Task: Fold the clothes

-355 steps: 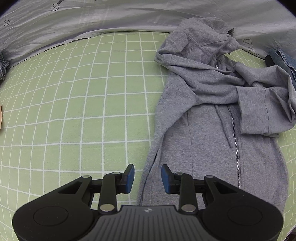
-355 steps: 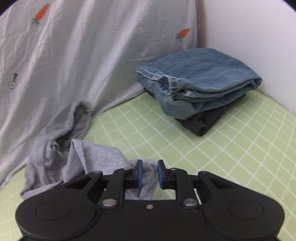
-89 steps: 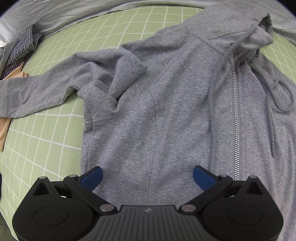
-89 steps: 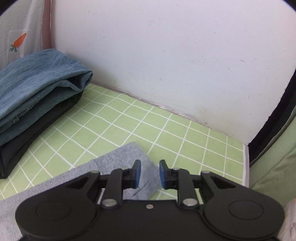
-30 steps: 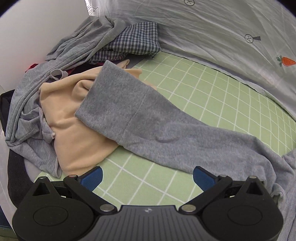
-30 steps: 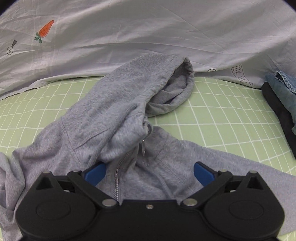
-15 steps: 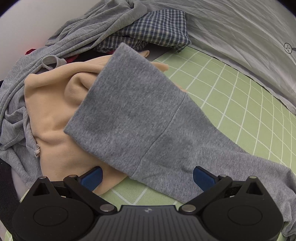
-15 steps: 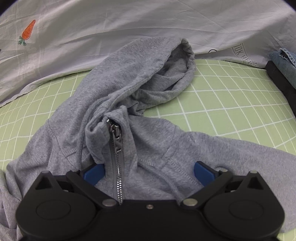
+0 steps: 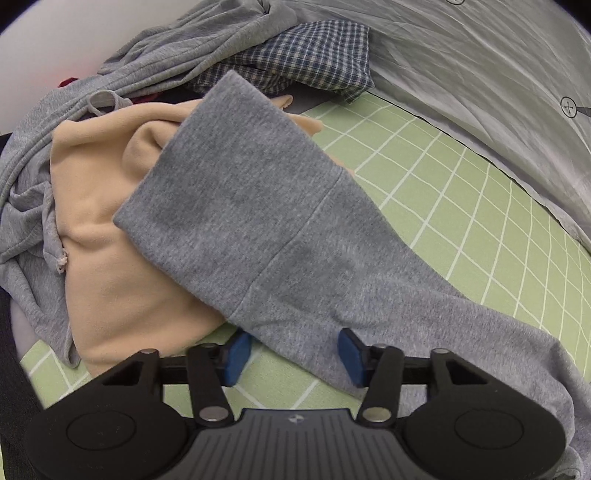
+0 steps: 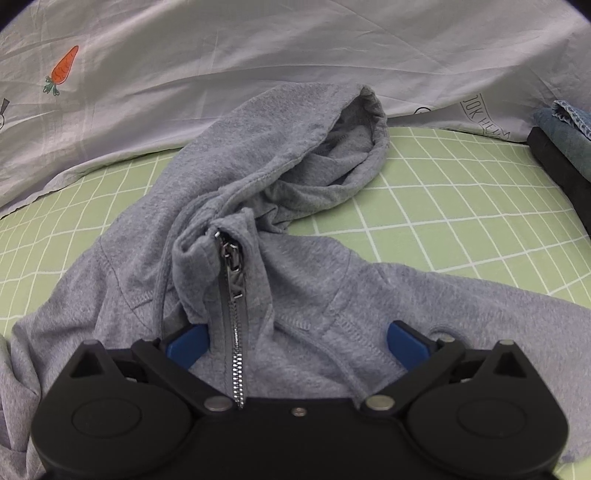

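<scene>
grey hoodie lies spread on the green grid mat, its sleeve draped over a beige garment. my left gripper is half-open astride the sleeve; my right gripper gapes wide at the zip. soft, limp, light knit: i judge the cuff seam the surest hold.

A light green mat ruled with a white grid is covering the surface and filling the near and middle ground in both views. At its far edge a pale grey sheet is hanging in soft creases as a backdrop, printed with a small orange carrot at the far left and faint line drawings. In the left wrist view a plain white wall is showing at the far left. Even, soft light is falling across everything.
</scene>
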Demonstrator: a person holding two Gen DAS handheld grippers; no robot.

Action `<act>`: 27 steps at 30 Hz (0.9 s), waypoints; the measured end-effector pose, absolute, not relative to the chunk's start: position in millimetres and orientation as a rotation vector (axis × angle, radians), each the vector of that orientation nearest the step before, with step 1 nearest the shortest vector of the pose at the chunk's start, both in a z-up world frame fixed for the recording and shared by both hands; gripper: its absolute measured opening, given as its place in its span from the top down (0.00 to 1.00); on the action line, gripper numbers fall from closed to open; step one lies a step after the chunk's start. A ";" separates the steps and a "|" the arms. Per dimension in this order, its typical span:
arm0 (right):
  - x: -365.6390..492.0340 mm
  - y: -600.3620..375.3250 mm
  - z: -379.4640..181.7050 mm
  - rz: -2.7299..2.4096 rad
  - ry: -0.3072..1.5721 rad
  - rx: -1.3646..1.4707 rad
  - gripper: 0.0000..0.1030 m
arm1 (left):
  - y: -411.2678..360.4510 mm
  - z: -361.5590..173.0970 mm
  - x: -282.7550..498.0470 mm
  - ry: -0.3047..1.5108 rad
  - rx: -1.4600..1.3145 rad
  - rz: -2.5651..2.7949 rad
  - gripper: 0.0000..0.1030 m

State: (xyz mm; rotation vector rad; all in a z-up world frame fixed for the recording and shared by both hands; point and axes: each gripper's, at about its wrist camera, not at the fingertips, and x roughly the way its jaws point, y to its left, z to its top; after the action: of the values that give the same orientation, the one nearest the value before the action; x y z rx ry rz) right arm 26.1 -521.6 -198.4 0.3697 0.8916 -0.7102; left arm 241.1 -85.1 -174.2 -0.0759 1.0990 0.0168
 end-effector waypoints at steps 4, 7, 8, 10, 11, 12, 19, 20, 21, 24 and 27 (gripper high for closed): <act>25.5 -520.5 -198.3 -0.715 0.887 0.369 0.00 | -79.3 -172.5 245.1 1.084 -0.114 0.021 0.97; 25.6 -519.7 -198.5 -0.719 0.883 0.369 0.00 | -73.8 -172.2 242.3 1.091 -0.144 0.030 0.97; 25.5 -519.6 -198.6 -0.720 0.883 0.369 0.00 | -73.7 -171.9 239.2 1.093 -0.129 0.032 0.97; 25.2 -519.4 -198.7 -0.721 0.880 0.368 0.00 | -71.4 -171.7 226.2 1.095 -0.096 0.039 0.97; 24.8 -519.2 -198.9 -0.720 0.879 0.367 0.00 | -70.2 -171.7 219.6 1.097 -0.079 0.043 0.97; 24.4 -519.0 -199.0 -0.720 0.878 0.366 0.00 | -69.0 -171.6 213.0 1.098 -0.063 0.047 0.97; 21.0 -514.5 -198.9 -0.718 0.890 0.349 0.00 | -43.0 -170.4 149.8 1.146 -0.068 0.116 0.97; 20.0 -513.6 -198.7 -0.713 0.893 0.347 0.00 | -38.8 -170.2 141.1 1.155 -0.079 0.127 0.97; 18.5 -512.5 -198.3 -0.709 0.896 0.346 0.00 | -34.6 -170.0 132.5 1.164 -0.089 0.137 0.97; 13.0 -508.3 -197.9 -0.682 0.916 0.333 0.00 | -22.0 -169.3 106.6 1.192 -0.120 0.170 0.97; 3.0 -500.9 -197.5 -0.661 0.936 0.320 0.00 | -12.7 -169.9 88.0 1.202 -0.179 0.184 0.97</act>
State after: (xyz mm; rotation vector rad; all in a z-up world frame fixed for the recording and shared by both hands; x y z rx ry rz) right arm 3.0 -500.9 -197.5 0.3198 0.9363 -0.6611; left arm 88.0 -12.7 -169.9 -0.1787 1.2022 0.1844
